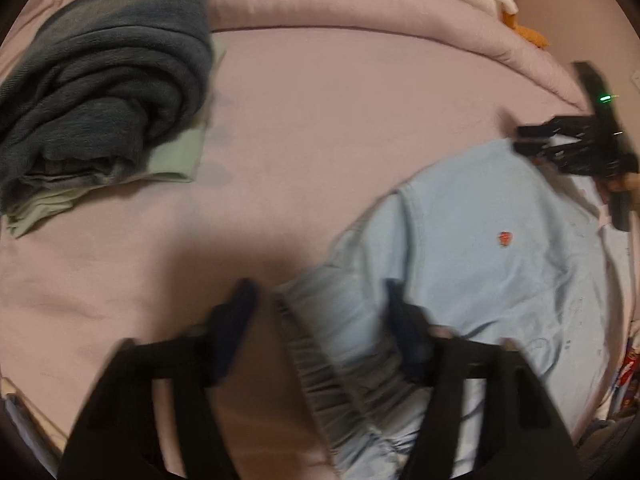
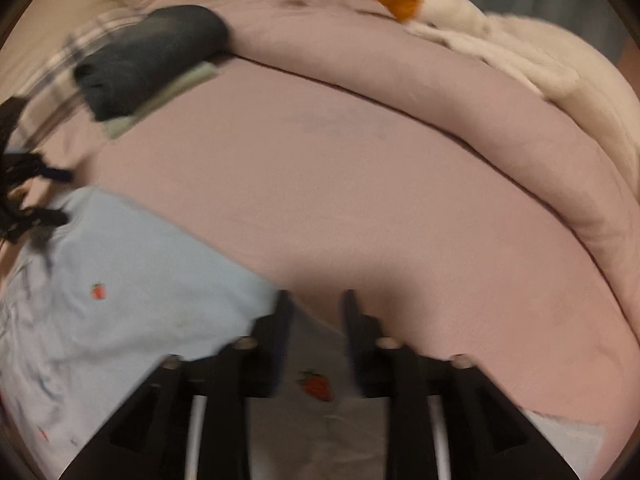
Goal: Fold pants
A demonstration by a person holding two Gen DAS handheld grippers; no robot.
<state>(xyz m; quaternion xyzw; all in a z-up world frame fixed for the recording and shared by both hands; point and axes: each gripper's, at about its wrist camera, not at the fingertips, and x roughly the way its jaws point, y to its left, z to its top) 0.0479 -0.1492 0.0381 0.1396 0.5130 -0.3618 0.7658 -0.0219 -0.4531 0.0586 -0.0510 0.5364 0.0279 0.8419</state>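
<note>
Left wrist view: the left tongs (image 1: 320, 320) hang partly spread over the gathered waistband of the light blue pants (image 1: 480, 248), which lie on the pink bed sheet (image 1: 320, 140). The waistband edge runs up between the two fingers, but neither pad seems to press on it; the picture is blurred, so contact is uncertain. Far to the right, the right tongs (image 1: 528, 140) sit at the far edge of the pants. A stack of folded clothes (image 1: 104, 92) with a dark blue piece on top rests well apart at upper left.

Right wrist view: the right tongs (image 2: 316, 304) stand narrow but parted, with a pale corner of the pants lying between and below the fingers, not clamped. The left tongs (image 2: 52, 196) show at the picture's left edge beside the blue cloth. A white plush toy (image 2: 500, 36) lies on the rolled quilt (image 2: 400, 68) behind.

To do this step well, both tongs probably need to sink until the pads bracket a full layer of cloth, close firmly, then lift together evenly so the fold lands flat and square.
</note>
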